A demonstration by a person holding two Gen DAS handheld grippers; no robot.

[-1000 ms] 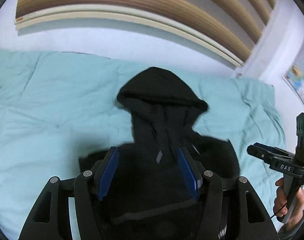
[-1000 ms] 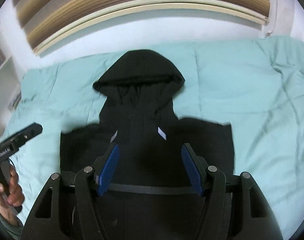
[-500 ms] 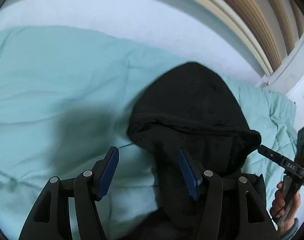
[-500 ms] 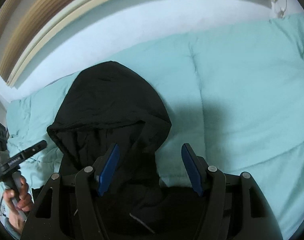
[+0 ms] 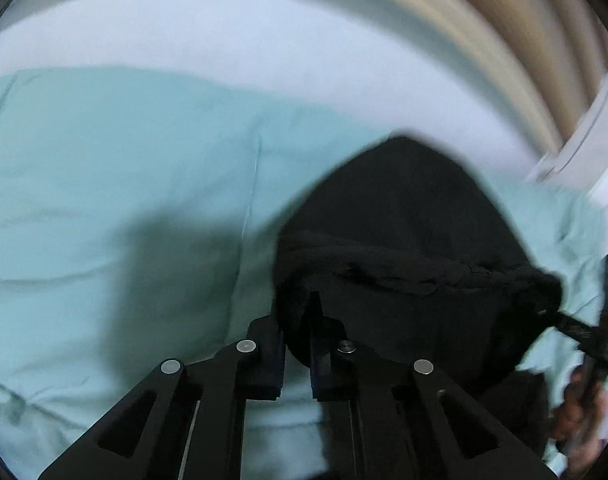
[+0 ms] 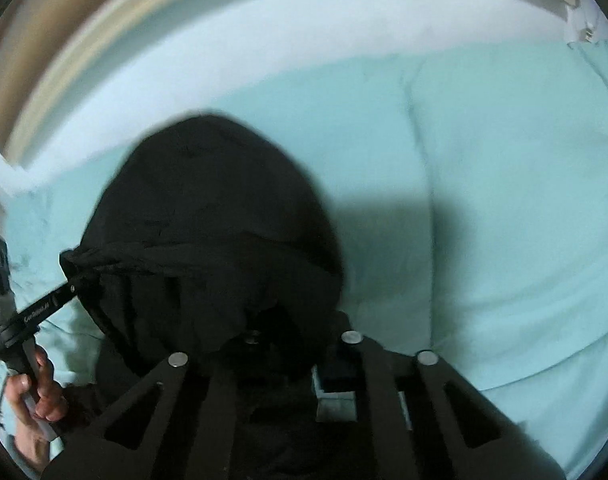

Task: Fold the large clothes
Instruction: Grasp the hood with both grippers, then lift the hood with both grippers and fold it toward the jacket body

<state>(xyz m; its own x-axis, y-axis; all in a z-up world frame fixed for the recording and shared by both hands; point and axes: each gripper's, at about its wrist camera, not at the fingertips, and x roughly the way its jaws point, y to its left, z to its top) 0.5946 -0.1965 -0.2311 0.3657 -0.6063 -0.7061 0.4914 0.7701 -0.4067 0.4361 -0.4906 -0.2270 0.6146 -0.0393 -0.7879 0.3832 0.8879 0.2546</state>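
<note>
Now clamping both tongs, left tongs (image 5: 296, 344) and right tongs (image 6: 292, 344), shut on the hood rim of the black hoodie (image 5: 415, 220) lying on the teal bed (image 5: 124, 160), after hovering apart — looking set for folding the hood down.

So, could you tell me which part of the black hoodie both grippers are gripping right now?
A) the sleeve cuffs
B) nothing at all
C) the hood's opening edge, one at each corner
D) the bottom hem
C: the left gripper is shut on the left corner of the hood rim, and the right gripper on its right corner, over the teal duvet.
</note>
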